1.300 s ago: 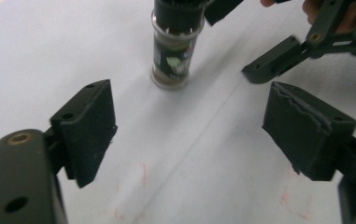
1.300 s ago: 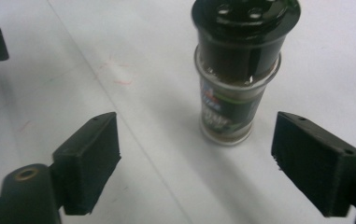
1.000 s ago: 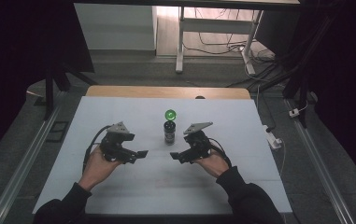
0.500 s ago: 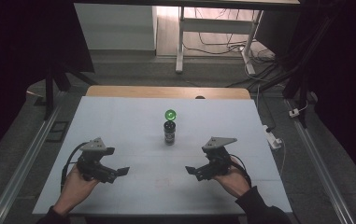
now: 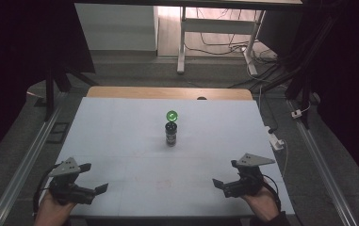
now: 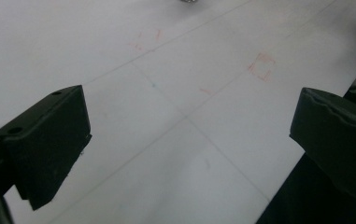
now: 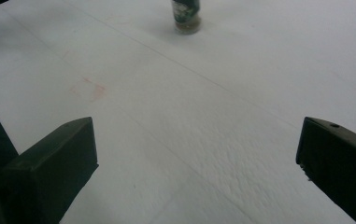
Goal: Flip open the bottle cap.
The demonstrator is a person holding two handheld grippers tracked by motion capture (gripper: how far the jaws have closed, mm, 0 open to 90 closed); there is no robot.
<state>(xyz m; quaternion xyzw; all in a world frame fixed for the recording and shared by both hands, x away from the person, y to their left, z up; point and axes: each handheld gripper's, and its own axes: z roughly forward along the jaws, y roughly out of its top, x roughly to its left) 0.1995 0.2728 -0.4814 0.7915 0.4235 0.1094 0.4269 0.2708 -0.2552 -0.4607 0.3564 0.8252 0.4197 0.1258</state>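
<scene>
Both claws stand wide open and empty: left claw (image 5: 94, 178) and right claw (image 5: 224, 175) at the near bench (image 5: 120, 136) corners; approach the centre bottle (image 5: 170, 133) slowly, keeping it upright

Bottle (image 5: 171, 133): small, dark, label around body, upright, mid tabletop (image 5: 120, 136), toward far half. Green round cap (image 5: 172, 116) just behind bottle, apart from it. Bottle base seen in right gripper view (image 7: 185, 16).
</scene>
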